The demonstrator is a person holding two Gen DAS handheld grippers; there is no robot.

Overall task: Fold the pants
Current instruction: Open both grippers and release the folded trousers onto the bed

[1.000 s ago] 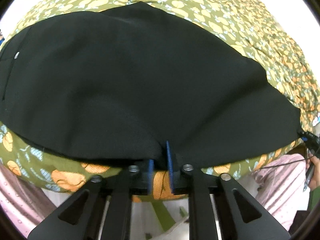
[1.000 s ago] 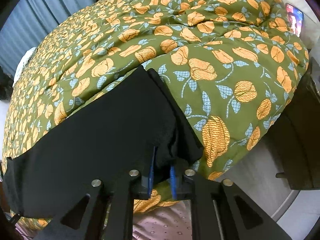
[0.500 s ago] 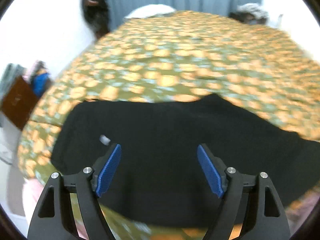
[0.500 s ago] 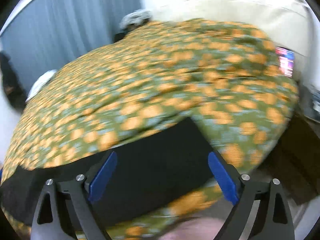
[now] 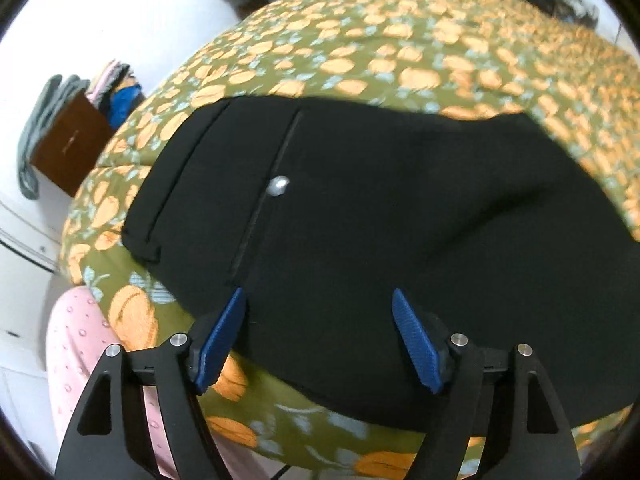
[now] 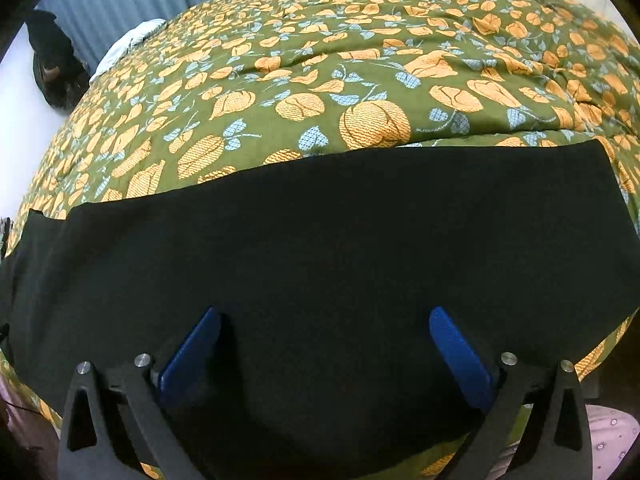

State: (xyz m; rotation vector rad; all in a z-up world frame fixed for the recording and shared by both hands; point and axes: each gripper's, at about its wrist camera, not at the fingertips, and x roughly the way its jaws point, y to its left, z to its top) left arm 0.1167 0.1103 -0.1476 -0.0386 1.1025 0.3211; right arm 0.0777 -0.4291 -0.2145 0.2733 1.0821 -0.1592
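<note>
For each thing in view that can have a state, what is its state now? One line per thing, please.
black pants: lying flat on the bed, held by no claw.
silver button: on top of the pants, facing up.
left claw: open, above the pants, nothing gripped.
right claw: jaws opening, wide apart above the pants, pads not pressing on the cloth.
floral bedspread: spread over the bed, slightly wrinkled.

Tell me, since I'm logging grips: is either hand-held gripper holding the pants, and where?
Neither. The pants lie free; the right hand-held gripper is opening.
</note>
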